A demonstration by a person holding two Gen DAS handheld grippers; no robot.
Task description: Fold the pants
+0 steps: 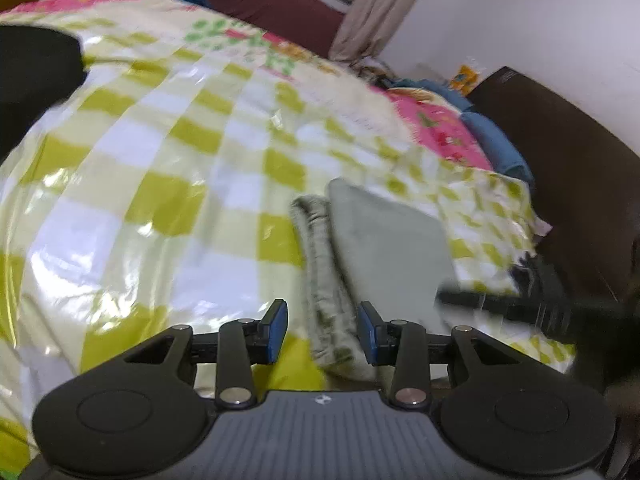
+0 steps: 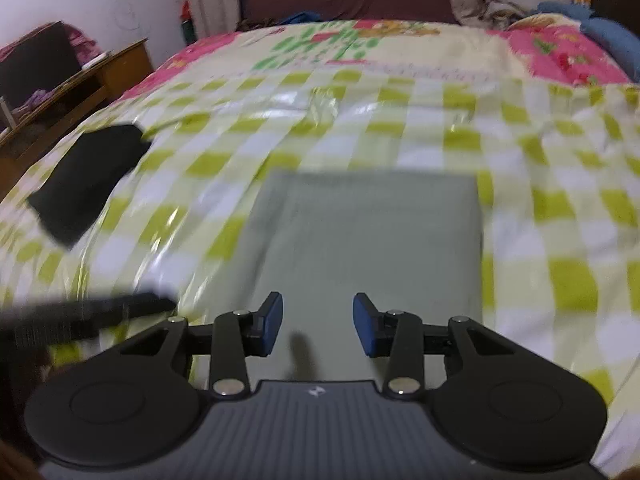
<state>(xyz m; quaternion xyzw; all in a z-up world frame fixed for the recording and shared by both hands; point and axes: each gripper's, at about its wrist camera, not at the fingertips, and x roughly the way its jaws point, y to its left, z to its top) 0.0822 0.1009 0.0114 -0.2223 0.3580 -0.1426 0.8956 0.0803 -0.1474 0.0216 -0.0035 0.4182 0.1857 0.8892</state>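
Observation:
The grey-green pants (image 2: 360, 232) lie folded into a flat rectangle on the checked bed cover (image 2: 540, 184). My right gripper (image 2: 318, 326) hovers open over their near edge, pads apart with only the flat cloth below. In the left wrist view the pants (image 1: 388, 240) lie to the right, and their ribbed waistband (image 1: 320, 248) runs down along the left side. My left gripper (image 1: 322, 330) is open, and the waistband's near end lies between its pads without being pinched. A blurred black part of the right tool (image 1: 500, 304) crosses the pants' right corner.
A black folded garment (image 2: 84, 180) lies on the bed to the left. Pink bedding (image 1: 444, 128) and blue cloth (image 1: 500, 140) are piled at the far side by a dark headboard (image 1: 568, 168). A wooden desk (image 2: 80, 80) stands left of the bed.

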